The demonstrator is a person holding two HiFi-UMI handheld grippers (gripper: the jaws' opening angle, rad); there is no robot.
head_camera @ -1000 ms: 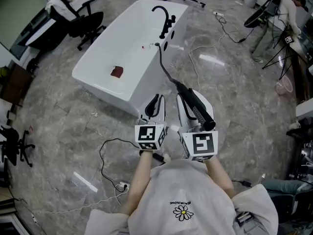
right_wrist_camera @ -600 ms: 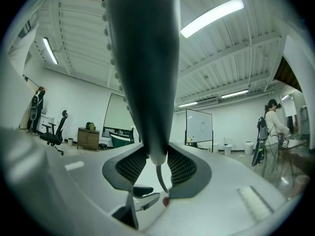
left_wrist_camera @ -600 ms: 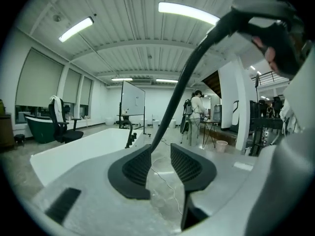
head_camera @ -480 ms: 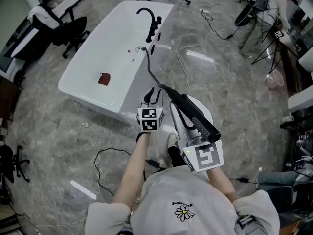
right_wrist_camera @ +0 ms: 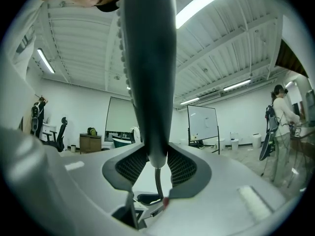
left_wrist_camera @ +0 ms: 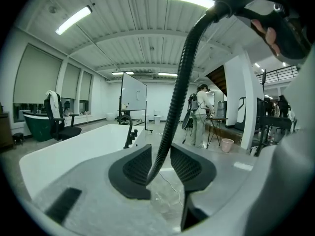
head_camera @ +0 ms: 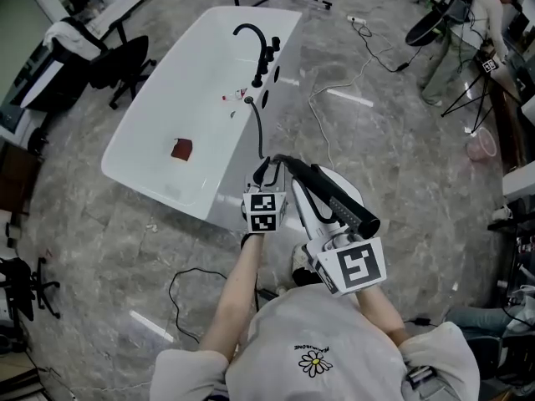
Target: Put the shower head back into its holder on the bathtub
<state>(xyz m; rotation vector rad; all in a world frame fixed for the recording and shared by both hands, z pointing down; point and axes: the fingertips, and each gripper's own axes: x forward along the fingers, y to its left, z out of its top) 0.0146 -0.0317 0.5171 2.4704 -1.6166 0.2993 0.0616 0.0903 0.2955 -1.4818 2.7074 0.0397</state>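
The white bathtub (head_camera: 159,132) stands ahead, with a black faucet (head_camera: 255,44) on its right rim. A black hose (head_camera: 260,132) runs from the rim by the faucet to the black shower head (head_camera: 336,203). My right gripper (head_camera: 305,186) is shut on the shower head's handle (right_wrist_camera: 147,82), which rises between its pads. My left gripper (head_camera: 266,170) is out in front near the tub's side. It is open, and the hose (left_wrist_camera: 174,97) passes between its pads without being pinched. The left gripper view also shows the tub (left_wrist_camera: 74,151) beyond the left gripper (left_wrist_camera: 160,163).
A dark red object (head_camera: 180,148) lies in the tub. Cables (head_camera: 188,282) trail over the grey stone floor. An office chair (head_camera: 109,61) stands left of the tub. At the back right are a person (head_camera: 468,23), stands and a pink bucket (head_camera: 483,144).
The left gripper went forward from beside the right one to the hose and opened. The right gripper drew back with the shower head. The hose now bends more sharply.
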